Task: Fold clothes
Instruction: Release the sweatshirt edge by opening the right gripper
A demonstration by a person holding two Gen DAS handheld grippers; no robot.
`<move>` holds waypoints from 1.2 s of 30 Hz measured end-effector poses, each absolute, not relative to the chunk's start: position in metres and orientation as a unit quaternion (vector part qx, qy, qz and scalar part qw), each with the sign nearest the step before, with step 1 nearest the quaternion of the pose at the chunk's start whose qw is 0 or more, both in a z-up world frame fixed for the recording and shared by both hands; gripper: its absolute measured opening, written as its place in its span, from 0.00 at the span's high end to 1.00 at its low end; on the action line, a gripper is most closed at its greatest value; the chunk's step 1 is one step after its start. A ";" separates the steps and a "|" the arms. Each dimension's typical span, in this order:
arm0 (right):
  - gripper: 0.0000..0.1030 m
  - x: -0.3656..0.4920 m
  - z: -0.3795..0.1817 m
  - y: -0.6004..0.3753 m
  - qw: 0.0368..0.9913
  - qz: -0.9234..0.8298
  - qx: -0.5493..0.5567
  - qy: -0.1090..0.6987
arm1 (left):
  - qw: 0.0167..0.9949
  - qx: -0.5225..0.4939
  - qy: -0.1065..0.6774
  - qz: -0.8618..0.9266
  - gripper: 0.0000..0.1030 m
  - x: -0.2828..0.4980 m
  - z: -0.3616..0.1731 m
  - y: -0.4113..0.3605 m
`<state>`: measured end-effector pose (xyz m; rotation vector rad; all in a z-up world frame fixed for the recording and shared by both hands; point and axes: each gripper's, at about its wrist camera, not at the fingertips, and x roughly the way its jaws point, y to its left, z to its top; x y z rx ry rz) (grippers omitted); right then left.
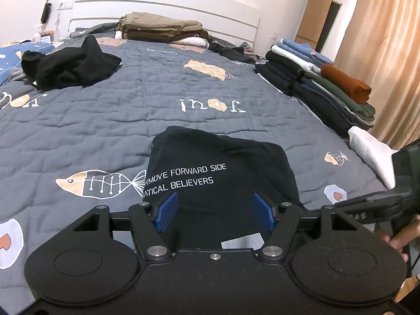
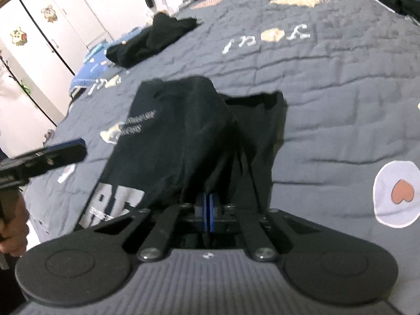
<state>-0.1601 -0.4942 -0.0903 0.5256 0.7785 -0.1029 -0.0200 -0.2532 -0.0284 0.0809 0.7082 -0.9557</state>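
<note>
Right gripper [image 2: 209, 214]: blue pads pressed together on a bunched edge of the dark T-shirt [image 2: 181, 136]; cloth fans out taut from the pinch, so it is holding fabric.
Left gripper [image 1: 214, 213]: jaws stand partly apart over the T-shirt [image 1: 218, 181]; pads [image 1: 166, 211] press on nothing. Whether they rest on the cloth below cannot be told.
Garment location: partly folded on the grey quilt [image 1: 105, 120], at the near edge of the bed, directly ahead of both grippers.
Handling, judged: light, limp knit; no stiffness, so it will sag and drag wherever unsupported. Grips well between pads, not slippery, not fragile. A single-point pinch gathers it into pleats, as the right wrist view shows.
Hold points, judged: hem or side edge, both layers together, the two grippers well apart so the fold line stays straight.
Print: white lettering legible in the left wrist view; larger grey print near the right gripper is cut off.
Hidden: the garment's near part lies under both gripper bodies; collar and sleeves cannot be placed. Layer count in the pinch is unclear.
Image quality: right wrist view is blurred.
Further off: crumpled black garment [image 1: 68, 65] unfolded to the left; folded stack [image 1: 328, 84] at the right edge; brown pile [image 1: 162, 29] by the headboard.
</note>
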 end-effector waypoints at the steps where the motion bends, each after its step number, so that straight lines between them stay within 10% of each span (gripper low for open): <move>1: 0.98 -0.162 -0.087 -0.495 0.892 -0.049 0.255 0.369 | 0.828 0.038 0.333 -0.450 0.39 -0.020 -0.028 -0.253; 21: 0.95 -0.169 -0.084 -0.513 0.882 -0.086 0.254 0.388 | 0.828 0.039 0.331 -0.451 0.39 -0.020 -0.028 -0.252; 36: 0.61 -0.145 -0.087 -0.544 0.894 -0.097 0.312 0.305 | 0.826 0.043 0.336 -0.450 0.39 -0.019 -0.031 -0.253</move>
